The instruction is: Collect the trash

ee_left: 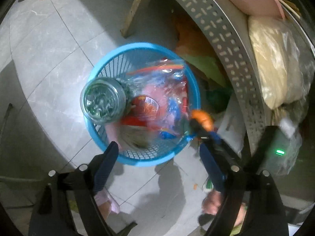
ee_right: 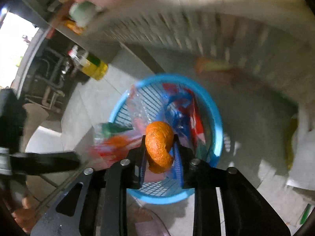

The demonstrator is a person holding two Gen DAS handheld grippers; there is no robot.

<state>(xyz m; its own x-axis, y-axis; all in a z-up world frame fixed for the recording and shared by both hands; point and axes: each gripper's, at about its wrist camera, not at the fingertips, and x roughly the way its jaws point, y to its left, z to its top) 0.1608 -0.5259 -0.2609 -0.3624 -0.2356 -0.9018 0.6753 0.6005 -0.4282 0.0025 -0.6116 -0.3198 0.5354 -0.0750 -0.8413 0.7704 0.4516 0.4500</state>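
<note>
Your left gripper (ee_left: 157,155) points steeply down at the floor (ee_left: 49,63), its two blue-padded fingers (ee_left: 107,161) spread wide with nothing between them. Directly ahead of its fingertips, and just past them, stands the blue basket (ee_left: 110,153); the near rim sits between the two fingers in the left wrist view. A clear plastic bottle (ee_left: 103,100) hangs bottom-up over the basket's left side, ahead of your left finger and apart from it. Whether it touches the rim cannot be told. Crumpled plastic wrappers (ee_left: 161,94) in red, blue and clear film fill the basket ahead of the gripper.

Your right gripper (ee_right: 159,147) also tilts steeply down, over the same basket (ee_right: 216,129). Its fingers are close together and pinch an orange peel (ee_right: 159,147), a curled piece that stands up between the pads. In the left wrist view that peel (ee_left: 202,118) and the right gripper's tip show at the basket's right rim, ahead of your left gripper's right finger. The basket's mesh bottom and the wrappers (ee_right: 183,110) lie below and beyond the peel.

To the right of the basket, a grey perforated shelf frame (ee_left: 222,29) curves past, with a bag of pale material (ee_left: 275,63) on it. A yellow oil bottle (ee_right: 94,66) stands far ahead and left of your right gripper. The right wrist view is blurred.
</note>
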